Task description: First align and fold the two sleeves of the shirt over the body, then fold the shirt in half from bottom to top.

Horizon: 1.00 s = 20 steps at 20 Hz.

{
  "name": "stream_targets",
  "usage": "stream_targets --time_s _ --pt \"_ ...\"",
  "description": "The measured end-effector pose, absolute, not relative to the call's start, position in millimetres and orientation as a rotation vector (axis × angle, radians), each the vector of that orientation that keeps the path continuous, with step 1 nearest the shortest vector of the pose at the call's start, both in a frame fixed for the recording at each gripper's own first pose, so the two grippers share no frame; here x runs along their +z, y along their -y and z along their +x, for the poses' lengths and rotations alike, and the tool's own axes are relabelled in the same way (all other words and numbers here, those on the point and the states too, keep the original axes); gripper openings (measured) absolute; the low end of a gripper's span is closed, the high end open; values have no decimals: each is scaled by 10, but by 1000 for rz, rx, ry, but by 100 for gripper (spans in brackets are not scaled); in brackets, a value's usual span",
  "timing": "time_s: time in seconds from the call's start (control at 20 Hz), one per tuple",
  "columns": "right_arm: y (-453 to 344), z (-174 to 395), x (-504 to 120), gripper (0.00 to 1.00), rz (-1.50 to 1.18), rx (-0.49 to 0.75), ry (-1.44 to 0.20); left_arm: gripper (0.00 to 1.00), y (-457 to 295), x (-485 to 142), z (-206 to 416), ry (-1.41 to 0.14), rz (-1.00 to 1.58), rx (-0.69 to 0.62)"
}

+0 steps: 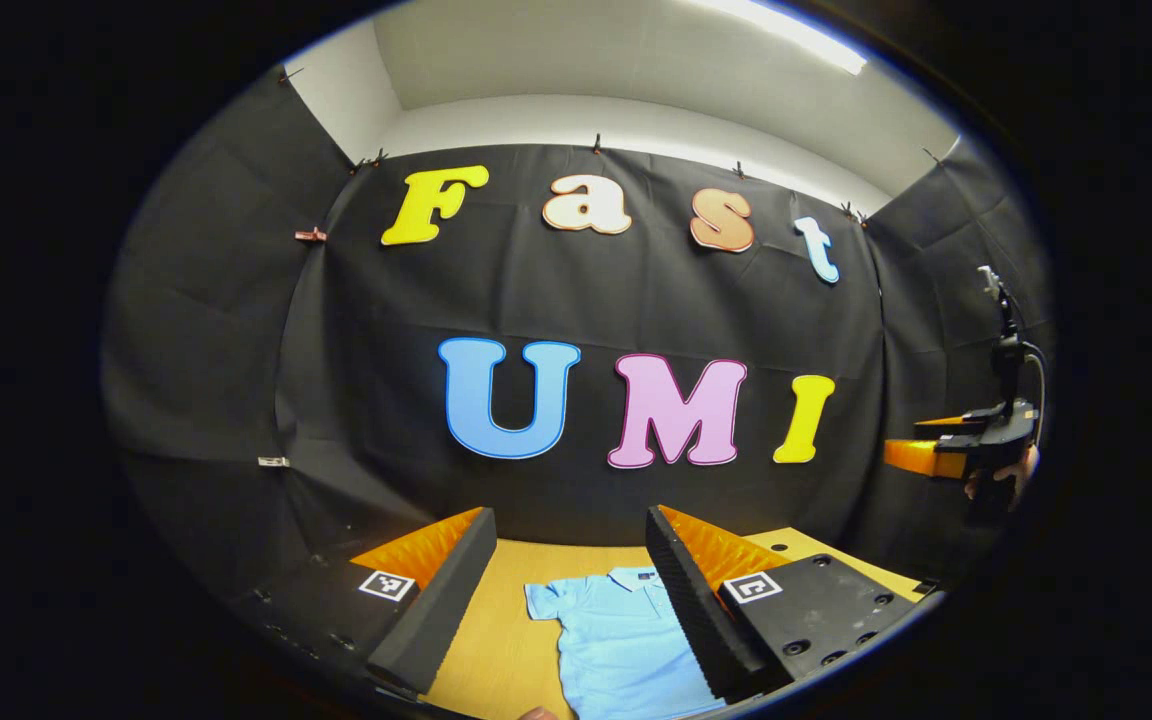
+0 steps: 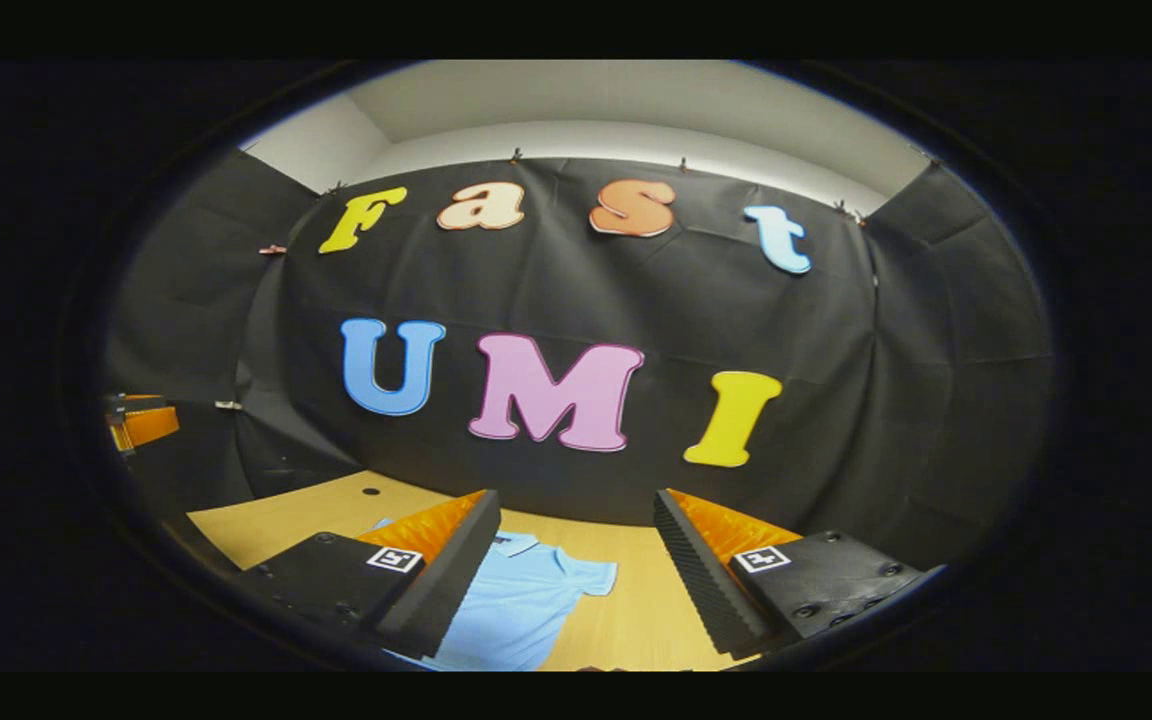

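While both sets of fingers [image 1: 566,590] [image 2: 576,570] are held spread and empty, the shirt [image 1: 626,640] is seen flat on the surface [image 1: 496,640] below them; being soft and limp, its sleeves [image 2: 591,577] are best pinched at the cuffs.

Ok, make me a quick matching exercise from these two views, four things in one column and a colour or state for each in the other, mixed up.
Things:
1. shirt
2. table
3. left gripper
4. sleeve

States:
A. open, held above the table
B. light blue, lying flat
C. spread out to the side, not yet folded
D. light wood top

Pairs: 1-B, 2-D, 3-A, 4-C
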State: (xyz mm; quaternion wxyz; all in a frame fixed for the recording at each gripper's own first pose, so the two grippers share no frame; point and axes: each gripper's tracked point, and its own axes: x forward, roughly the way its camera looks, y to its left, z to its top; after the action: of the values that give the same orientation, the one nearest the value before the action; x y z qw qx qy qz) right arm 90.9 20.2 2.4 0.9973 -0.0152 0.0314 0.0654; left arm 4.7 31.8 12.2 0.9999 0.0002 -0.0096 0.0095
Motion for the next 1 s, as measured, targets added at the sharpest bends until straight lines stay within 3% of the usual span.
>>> stream_targets --time_s 0.25,0.65,1.0 --pt "-116 1837 -510 97 3 176 -211 96 -307 8 301 2 10 48" --pt "-90 3303 -2313 97 -37 272 -505 96 -225 -285 1191 -89 35 108" --pt "98 3798 -4149 98 130 236 -905 97 68 -743 1998 -214 69 151"
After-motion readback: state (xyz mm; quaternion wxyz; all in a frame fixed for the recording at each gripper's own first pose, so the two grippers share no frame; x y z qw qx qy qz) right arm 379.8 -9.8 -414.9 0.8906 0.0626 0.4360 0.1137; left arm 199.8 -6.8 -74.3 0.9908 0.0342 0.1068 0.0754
